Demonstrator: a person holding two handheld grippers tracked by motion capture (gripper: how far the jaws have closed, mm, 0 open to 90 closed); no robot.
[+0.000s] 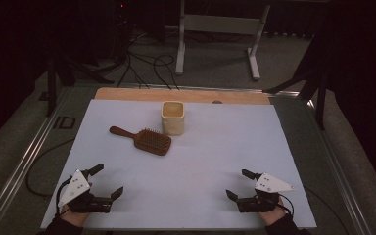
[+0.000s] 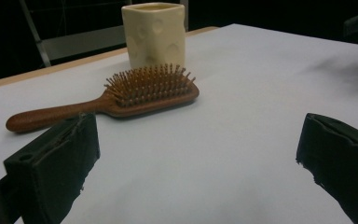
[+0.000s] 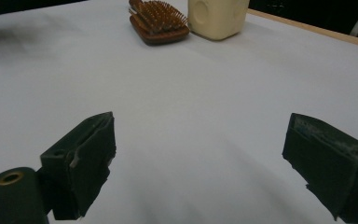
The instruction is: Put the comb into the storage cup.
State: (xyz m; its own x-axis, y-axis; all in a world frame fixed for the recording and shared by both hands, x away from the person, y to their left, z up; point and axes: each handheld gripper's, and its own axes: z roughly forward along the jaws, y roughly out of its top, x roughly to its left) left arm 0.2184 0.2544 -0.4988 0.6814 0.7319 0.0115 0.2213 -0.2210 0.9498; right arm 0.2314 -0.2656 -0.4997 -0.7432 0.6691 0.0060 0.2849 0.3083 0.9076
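1. Left gripper (image 1: 106, 180): rests at the near left corner of the white table (image 1: 215, 196), held by a hand (image 1: 71, 215) at the near edge. Jaws spread wide, released, with nothing between them. In the left gripper view the gripper (image 2: 196, 154) looks straight toward the hairbrush.

2. Right gripper (image 1: 240, 183): rests at the near right corner, held by the other hand (image 1: 274, 215). Jaws likewise spread and empty. In the right gripper view the gripper (image 3: 200, 158) frames bare table, with both items far off.

3. Hairbrush (image 1: 142, 138): wooden paddle type, lying flat with bristles up, at the middle of the table and slightly left. Its handle points far left; its head lies near and left of the cup, just beside it, and contact cannot be judged. It also shows in the left gripper view (image 2: 121, 100) and the right gripper view (image 3: 158, 21).

4. Cup (image 1: 173, 118): cream, squarish with dimpled sides, upright and open-topped, apparently empty, just beyond the brush head. Seen also in the left gripper view (image 2: 154, 32) and the right gripper view (image 3: 216, 16).

5. Hazards, judged: the handle is slim and rounded, so an off-centre grasp could let the brush roll or swing. Lifting the head carelessly could nudge the cup and tip it. Standing the brush in the cup could topple it, given the heavy head.

6. Markings: no brand, label or writing can be read on any item.
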